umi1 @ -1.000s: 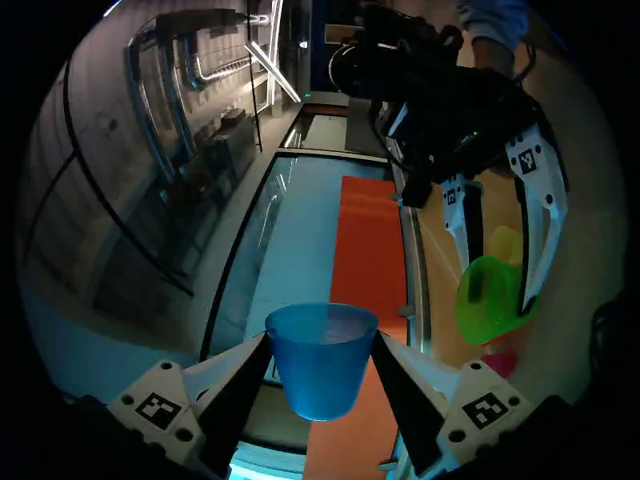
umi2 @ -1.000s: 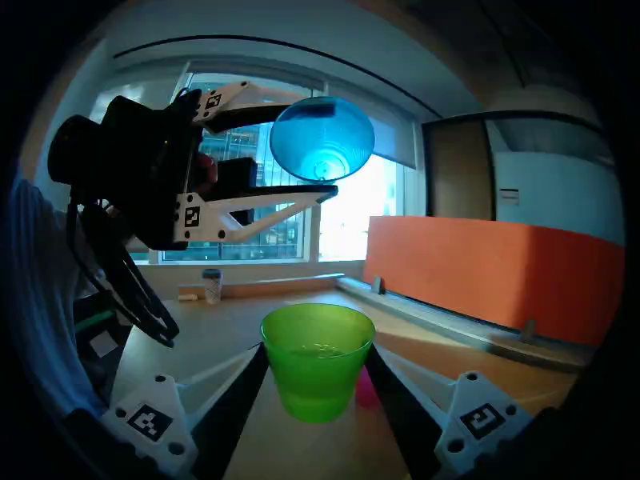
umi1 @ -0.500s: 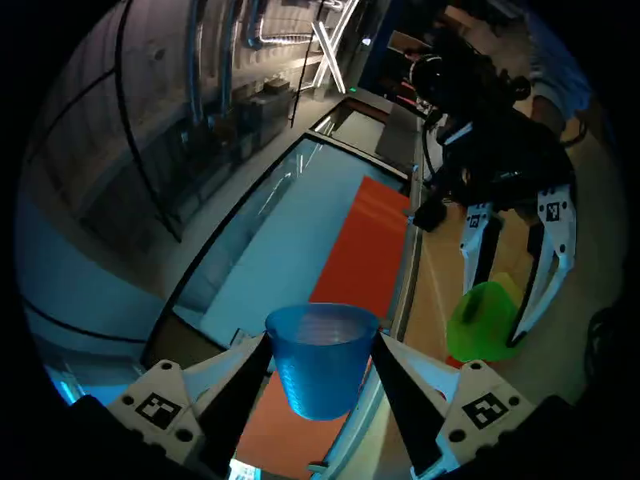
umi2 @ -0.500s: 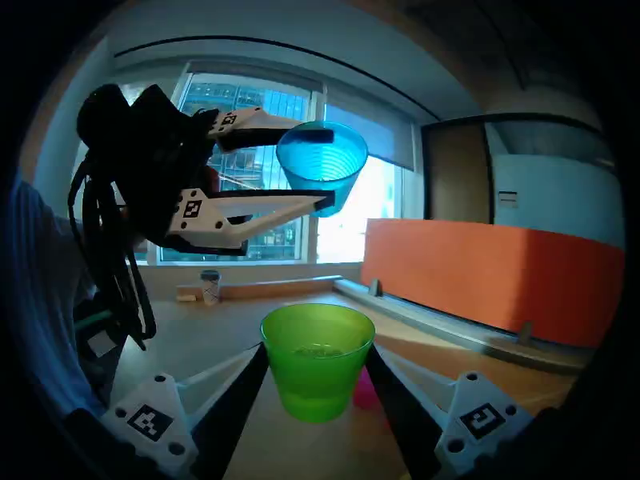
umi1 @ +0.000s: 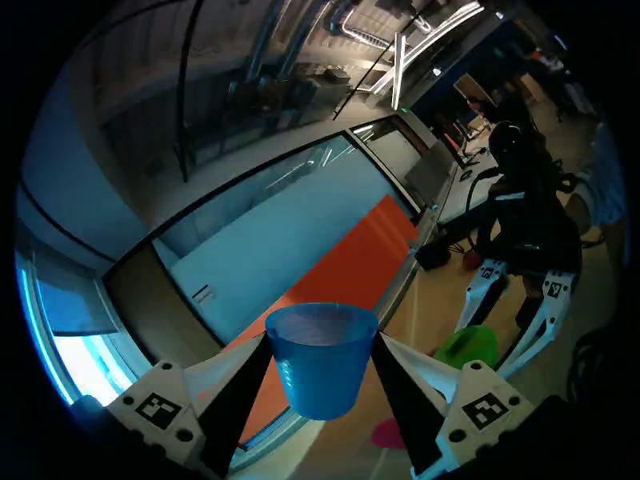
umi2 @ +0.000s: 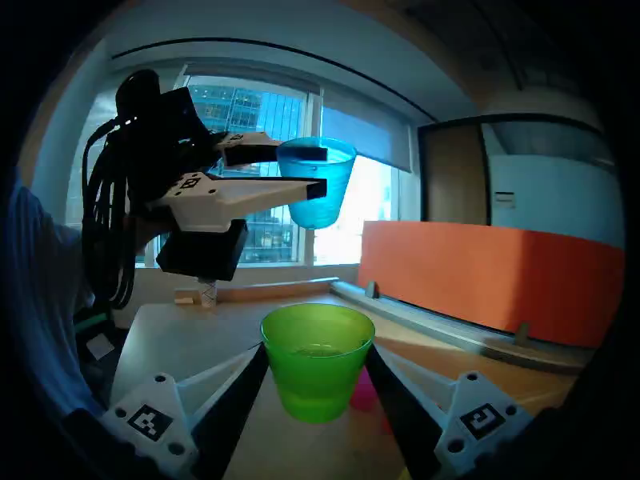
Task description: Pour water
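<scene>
Two cups, both gripped. Left gripper: jaws closed in on blue cup, one finger on each side wall, cup upright btwn them. Right gripper: same deal w/ green cup, jaws pressed on both sides, mouth up, some water inside, level approx halfway.

In right gripper view the blue cup is up high over the bench, above the green cup's level and farther off toward the window; the cups are well apart. Blue cup is near upright, slight tilt; can't tell if there's water in it.

Green cup is low over the bench; contact w/ the surface is hidden.

Other stuff:
- Pink item sits just behind the green cup, mostly hidden.
- Small paper cup stands at the bench's far edge.
- Orange divider runs along the right edge.
- Person's sleeve shows at left.
</scene>
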